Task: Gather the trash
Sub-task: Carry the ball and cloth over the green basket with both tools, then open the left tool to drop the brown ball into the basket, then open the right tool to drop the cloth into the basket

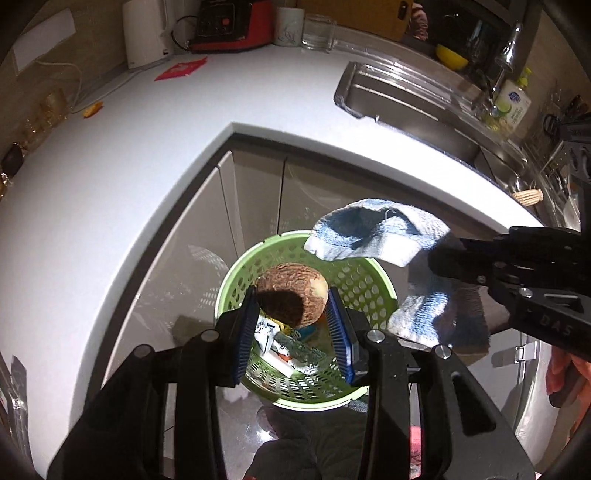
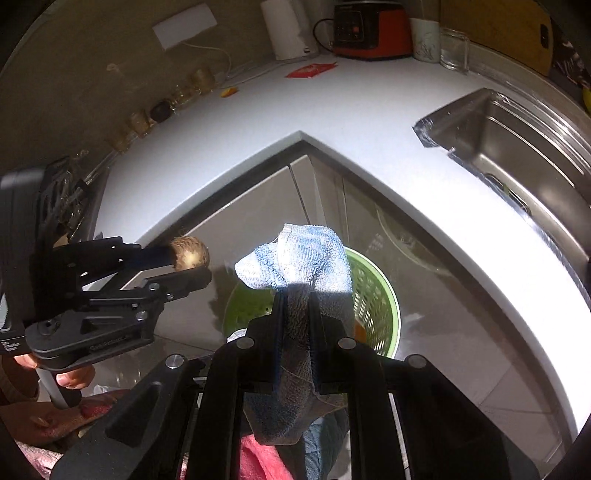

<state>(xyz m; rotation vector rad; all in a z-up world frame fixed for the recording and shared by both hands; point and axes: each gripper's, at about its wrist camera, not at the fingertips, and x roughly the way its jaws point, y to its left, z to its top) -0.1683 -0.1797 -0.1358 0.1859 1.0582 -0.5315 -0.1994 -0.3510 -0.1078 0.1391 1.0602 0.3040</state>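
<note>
My left gripper [image 1: 291, 301] is shut on a round brown fruit [image 1: 293, 293] and holds it above a green perforated basket [image 1: 373, 291] on the floor. The basket holds several wrappers and scraps [image 1: 291, 350]. My right gripper [image 2: 295, 299] is shut on a blue and white cloth [image 2: 299, 254] and holds it above the same basket [image 2: 376, 302]. In the left wrist view the cloth [image 1: 376, 232] hangs at the right, by the right gripper [image 1: 443, 266]. In the right wrist view the left gripper [image 2: 192, 267] holds the fruit [image 2: 190, 253] at the left.
A white L-shaped counter [image 1: 110, 184] wraps around the basket, with grey cabinet doors [image 1: 258, 199] below. A steel sink [image 1: 406, 107] is at the right. A red wrapper [image 1: 181, 68], an orange scrap [image 1: 92, 109], a red appliance [image 1: 229, 26] and jars stand at the back.
</note>
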